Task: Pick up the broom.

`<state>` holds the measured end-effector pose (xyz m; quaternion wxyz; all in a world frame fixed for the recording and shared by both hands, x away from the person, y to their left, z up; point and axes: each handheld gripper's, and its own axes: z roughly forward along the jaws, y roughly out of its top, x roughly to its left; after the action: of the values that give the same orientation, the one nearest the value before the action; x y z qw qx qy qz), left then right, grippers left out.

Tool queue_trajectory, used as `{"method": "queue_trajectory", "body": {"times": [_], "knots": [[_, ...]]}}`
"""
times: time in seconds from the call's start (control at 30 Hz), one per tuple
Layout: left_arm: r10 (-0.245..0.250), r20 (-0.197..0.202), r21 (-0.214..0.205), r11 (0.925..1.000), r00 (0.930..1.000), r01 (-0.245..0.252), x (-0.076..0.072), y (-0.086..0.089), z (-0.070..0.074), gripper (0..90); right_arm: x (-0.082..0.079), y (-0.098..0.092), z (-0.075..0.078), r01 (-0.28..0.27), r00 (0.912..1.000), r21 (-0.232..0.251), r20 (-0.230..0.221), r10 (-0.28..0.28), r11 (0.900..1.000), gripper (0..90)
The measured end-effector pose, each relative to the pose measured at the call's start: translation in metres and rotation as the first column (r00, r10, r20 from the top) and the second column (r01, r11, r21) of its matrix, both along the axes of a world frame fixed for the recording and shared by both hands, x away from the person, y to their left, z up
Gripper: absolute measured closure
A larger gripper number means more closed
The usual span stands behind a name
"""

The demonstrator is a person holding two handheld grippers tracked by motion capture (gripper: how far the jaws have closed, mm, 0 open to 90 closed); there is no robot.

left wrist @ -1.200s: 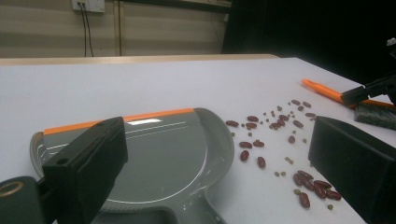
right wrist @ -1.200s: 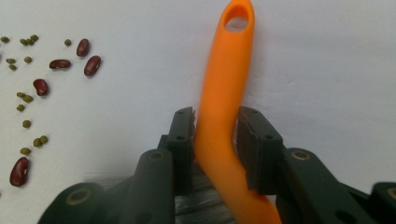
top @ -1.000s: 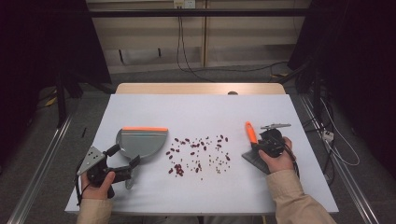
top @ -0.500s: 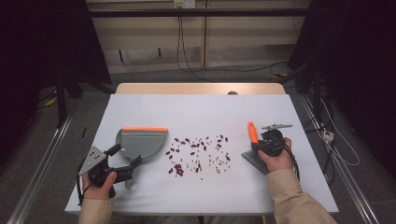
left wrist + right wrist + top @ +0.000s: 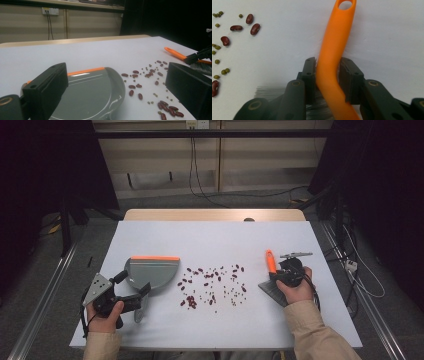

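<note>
Orange brush handle (image 5: 332, 65) sits pinched between the jaws of my right gripper (image 5: 289, 272), which have just been closing on it; the bristles (image 5: 272, 291) rest on the table (image 5: 220, 240) near its right edge. Beans (image 5: 212, 285) lie scattered mid-table, open white room beyond them. My left gripper (image 5: 134, 299) stands spread around the dustpan (image 5: 152, 272), its orange lip (image 5: 85, 71) on the far side.
</note>
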<state>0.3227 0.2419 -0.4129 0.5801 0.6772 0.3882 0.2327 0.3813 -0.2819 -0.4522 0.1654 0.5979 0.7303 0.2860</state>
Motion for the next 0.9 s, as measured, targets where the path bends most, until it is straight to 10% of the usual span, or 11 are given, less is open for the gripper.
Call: {"method": "queue_trajectory", "body": {"times": [0.37, 0.9], "knots": [[-0.009, 0.004, -0.012, 0.9999, 0.9999, 0.009, -0.004, -0.004, 0.004, 4.4, -0.001, -0.010, 0.004, 0.007, 0.9999, 0.091, 0.008, -0.007, 0.9958, 69.3], [-0.052, 0.024, -0.011, 0.9986, 0.9984, 0.052, -0.003, -0.019, 0.012, 4.2, -0.021, -0.020, 0.039, -0.034, 0.9701, 0.214, 0.242, -0.019, 0.9762, 71.0]]}}
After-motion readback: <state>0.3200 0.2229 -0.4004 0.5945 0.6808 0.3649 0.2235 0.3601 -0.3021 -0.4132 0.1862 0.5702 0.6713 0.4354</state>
